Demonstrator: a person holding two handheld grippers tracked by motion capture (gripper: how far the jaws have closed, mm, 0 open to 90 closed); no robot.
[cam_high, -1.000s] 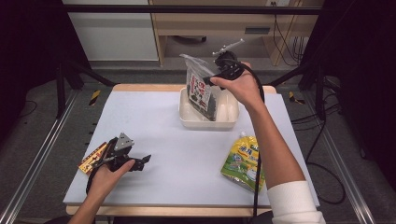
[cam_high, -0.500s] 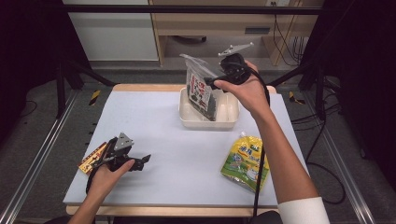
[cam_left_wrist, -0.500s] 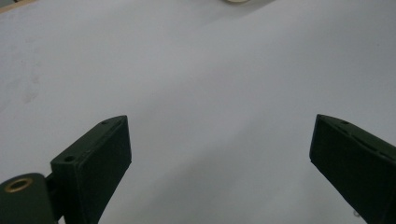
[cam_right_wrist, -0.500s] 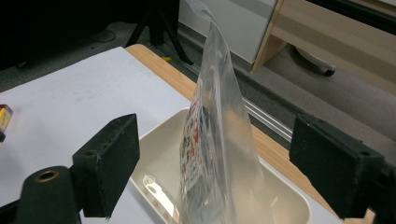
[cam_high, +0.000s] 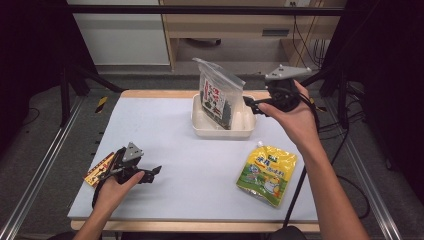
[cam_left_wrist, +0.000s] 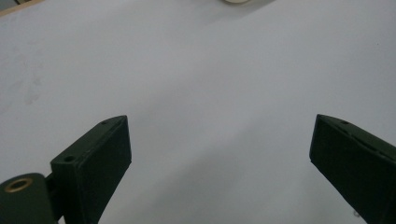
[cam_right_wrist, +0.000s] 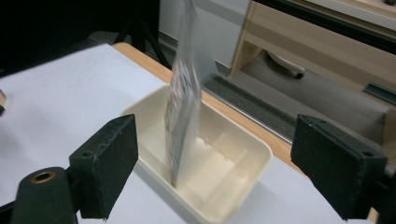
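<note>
Right claw (cam_high: 252, 104) clear of the bag (cam_high: 218, 95); jaws wide, just opened, holding nothing

Bag stands on edge in the tray (cam_high: 245, 131), just ahead of the jaw tips; left claw (cam_high: 153, 172) wide, empty, low over the mat (cam_high: 200, 165), well apart from the tray

The right gripper (cam_high: 251, 103), held in the person's right hand (cam_high: 292, 115) on an outstretched forearm, points level toward the left of the high view, its jaws having just been opening and now spread wide with nothing between the pads. The left gripper (cam_high: 154, 173) sits low in the left hand (cam_high: 116, 187), the forearm entering from the bottom edge; its jaws also stand wide apart and empty in the left gripper view.
</note>
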